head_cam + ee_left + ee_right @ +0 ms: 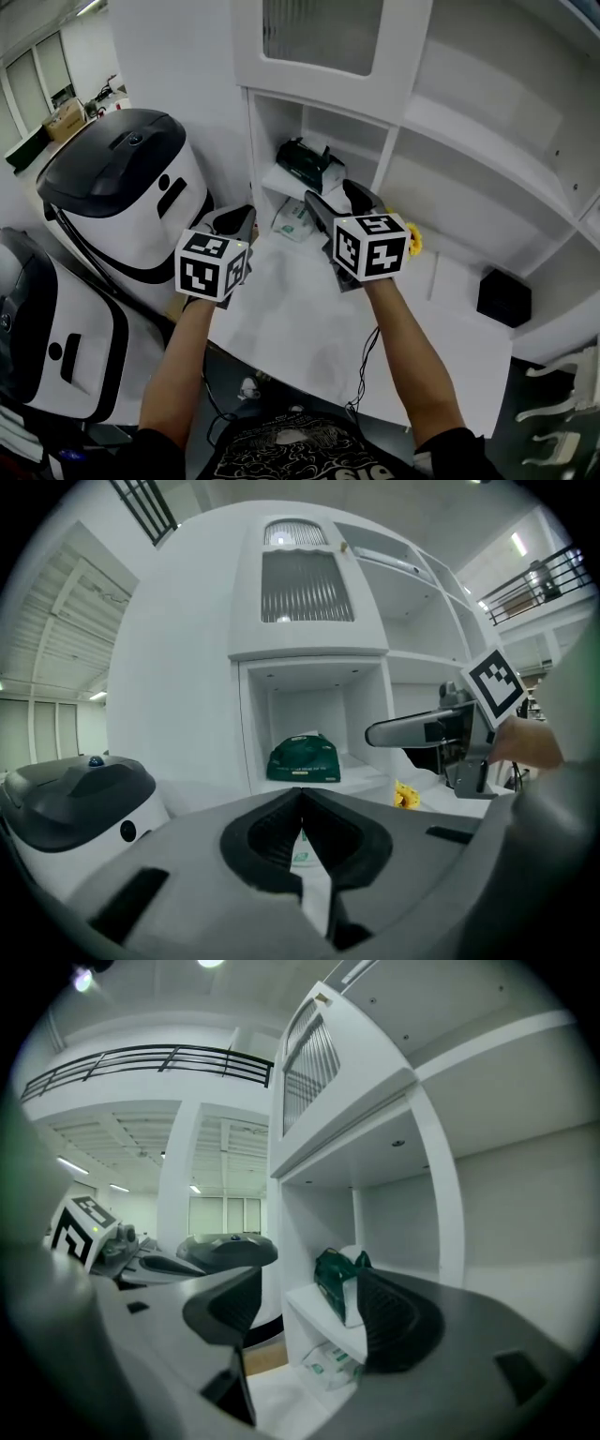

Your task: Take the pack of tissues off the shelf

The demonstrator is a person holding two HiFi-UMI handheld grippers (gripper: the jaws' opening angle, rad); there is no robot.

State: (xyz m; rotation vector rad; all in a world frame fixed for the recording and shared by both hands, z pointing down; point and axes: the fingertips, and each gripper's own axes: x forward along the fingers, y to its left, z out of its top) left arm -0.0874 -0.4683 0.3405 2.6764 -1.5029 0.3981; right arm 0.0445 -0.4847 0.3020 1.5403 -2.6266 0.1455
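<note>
A dark green pack of tissues (309,161) lies on the small shelf (277,182) inside the narrow white cubby. In the right gripper view the pack (336,1283) shows between my open jaws, still some way ahead of them. My right gripper (339,202) hovers just in front of the cubby with nothing between its pads. My left gripper (239,220) is to its left over the white counter, its jaws shut and empty. From the left gripper view the pack (302,759) sits straight ahead and the right gripper (422,731) stands at the right.
A white and green packet (295,220) lies under the shelf on the counter (281,319). A small yellow object (413,239) and a black box (504,297) sit to the right. Two white machines with black lids (122,178) stand at the left.
</note>
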